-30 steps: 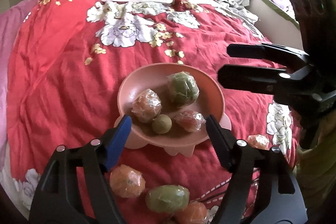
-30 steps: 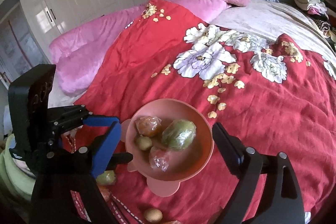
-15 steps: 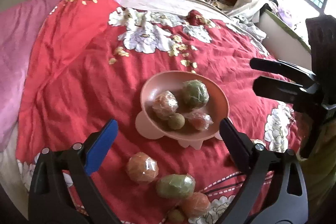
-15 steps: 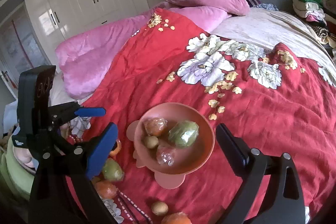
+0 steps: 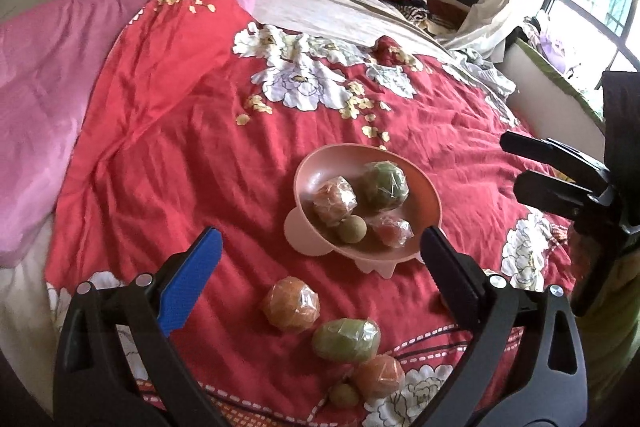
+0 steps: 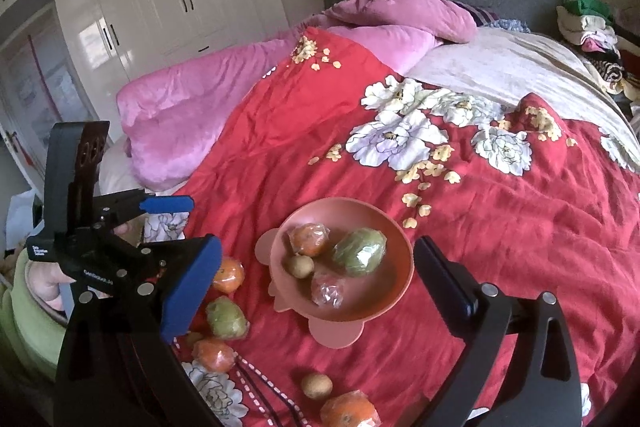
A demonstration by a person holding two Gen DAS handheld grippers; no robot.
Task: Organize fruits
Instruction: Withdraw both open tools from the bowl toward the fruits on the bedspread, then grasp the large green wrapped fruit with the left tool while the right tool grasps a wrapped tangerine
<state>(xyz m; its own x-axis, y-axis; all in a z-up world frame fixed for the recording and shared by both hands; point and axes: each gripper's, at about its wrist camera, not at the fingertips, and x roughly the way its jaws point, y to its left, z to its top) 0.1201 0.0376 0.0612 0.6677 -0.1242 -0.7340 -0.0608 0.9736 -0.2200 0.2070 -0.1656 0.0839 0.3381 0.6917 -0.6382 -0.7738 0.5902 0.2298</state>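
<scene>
your left gripper was held above the red quilt with its jaws wide apart and nothing between them. the pink bowl stood just ahead of the jaws, nearer to the black finger than to the blue one. in the bowl there were a wrapped orange, a wrapped green fruit, a small brown fruit and a small wrapped red fruit. below the jaws, closer to you, a second wrapped orange, a wrapped green mango, a third orange and a small green fruit lay on the quilt, near each other.

your right gripper was also wide open and empty. the same bowl sat between its fingertips and a little ahead. a small brown fruit on the quilt and another wrapped orange lay below the jaws.
</scene>
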